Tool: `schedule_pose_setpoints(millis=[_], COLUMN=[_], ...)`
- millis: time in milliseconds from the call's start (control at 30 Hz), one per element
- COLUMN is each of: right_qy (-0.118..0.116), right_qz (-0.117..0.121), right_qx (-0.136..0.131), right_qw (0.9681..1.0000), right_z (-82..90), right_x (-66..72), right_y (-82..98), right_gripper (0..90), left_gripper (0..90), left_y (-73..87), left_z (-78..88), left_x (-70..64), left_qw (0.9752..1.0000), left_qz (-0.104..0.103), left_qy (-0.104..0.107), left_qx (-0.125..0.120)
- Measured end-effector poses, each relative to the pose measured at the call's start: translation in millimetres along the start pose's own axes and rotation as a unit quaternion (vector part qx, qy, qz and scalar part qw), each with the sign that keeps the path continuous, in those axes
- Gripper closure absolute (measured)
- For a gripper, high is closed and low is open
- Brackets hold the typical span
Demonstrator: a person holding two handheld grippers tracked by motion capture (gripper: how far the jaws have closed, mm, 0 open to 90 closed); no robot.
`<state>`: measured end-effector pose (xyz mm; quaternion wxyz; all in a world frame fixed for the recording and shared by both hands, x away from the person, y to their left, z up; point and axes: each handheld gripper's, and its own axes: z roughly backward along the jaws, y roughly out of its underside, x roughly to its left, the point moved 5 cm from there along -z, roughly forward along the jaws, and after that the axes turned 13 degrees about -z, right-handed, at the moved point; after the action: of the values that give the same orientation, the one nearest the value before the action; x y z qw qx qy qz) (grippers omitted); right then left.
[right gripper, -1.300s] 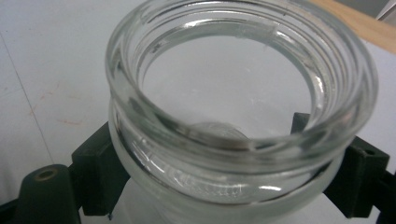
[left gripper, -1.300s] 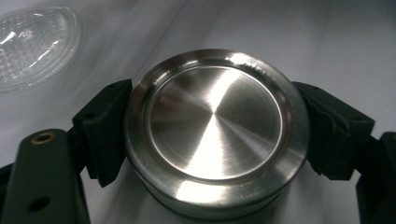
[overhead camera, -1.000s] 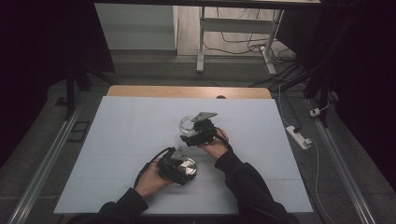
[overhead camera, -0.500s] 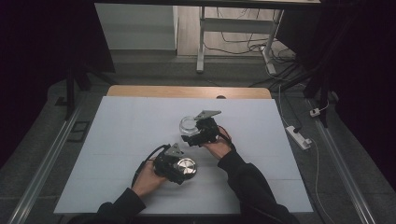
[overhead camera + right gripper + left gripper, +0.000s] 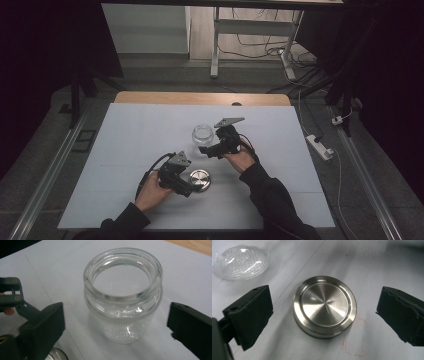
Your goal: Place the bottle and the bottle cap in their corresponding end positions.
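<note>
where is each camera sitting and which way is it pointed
High view: fixed above the person's side, looking forward and down on the white table; both forearms, the left gripper and the right gripper show.
Left gripper view: rides on the left gripper, looking down between its open jaws at the steel lid.
Right gripper view: rides on the right gripper, looking between its open jaws at the lidless glass jar.
Shared: jar and lid appear in all three views.
</note>
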<state>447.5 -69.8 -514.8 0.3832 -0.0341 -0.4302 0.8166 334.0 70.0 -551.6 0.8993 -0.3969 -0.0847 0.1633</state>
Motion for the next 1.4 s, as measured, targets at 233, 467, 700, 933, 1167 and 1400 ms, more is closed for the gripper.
schedule_pose_setpoints(millis=[233, 467, 700, 933, 1167, 1400], right_qy=[-0.003, -0.002, -0.008, -0.016, -0.014, -0.015], right_qz=[0.004, 0.022, 0.023, 0.018, 0.014, 0.017], right_qx=[-0.006, -0.009, -0.009, -0.005, 0.007, 0.017], right_qw=[1.0000, 0.9997, 0.9997, 0.9997, 0.9998, 0.9996], right_z=[13.9, 24.7, 30.6, 38.1, 44.5, 51.9], right_x=[4.6, 14.2, 21.0, 26.2, 30.7, 36.4], right_y=[5.1, 13.9, 23.2, 35.1, 44.7, 56.1], right_gripper=[0.0, 0.0, 0.0, 0.0, 0.0, 0.0], left_gripper=[0.0, 0.0, 0.0, 0.0, 0.0, 0.0], left_y=[3.6, 6.4, 14.0, 22.6, 30.3, 38.9], left_z=[13.5, 27.4, 36.8, 47.9, 60.2, 73.5], left_x=[2.5, 2.2, 2.5, -1.6, -4.4, -8.3], left_qw=[0.9998, 0.9999, 0.9997, 0.9997, 0.9994, 0.9988], left_qz=[0.016, 0.008, 0.018, 0.016, 0.027, 0.036], left_qy=[0.009, -0.008, -0.012, -0.017, -0.021, -0.030], left_qx=[-0.009, -0.009, -0.006, -0.002, -0.011, -0.015])
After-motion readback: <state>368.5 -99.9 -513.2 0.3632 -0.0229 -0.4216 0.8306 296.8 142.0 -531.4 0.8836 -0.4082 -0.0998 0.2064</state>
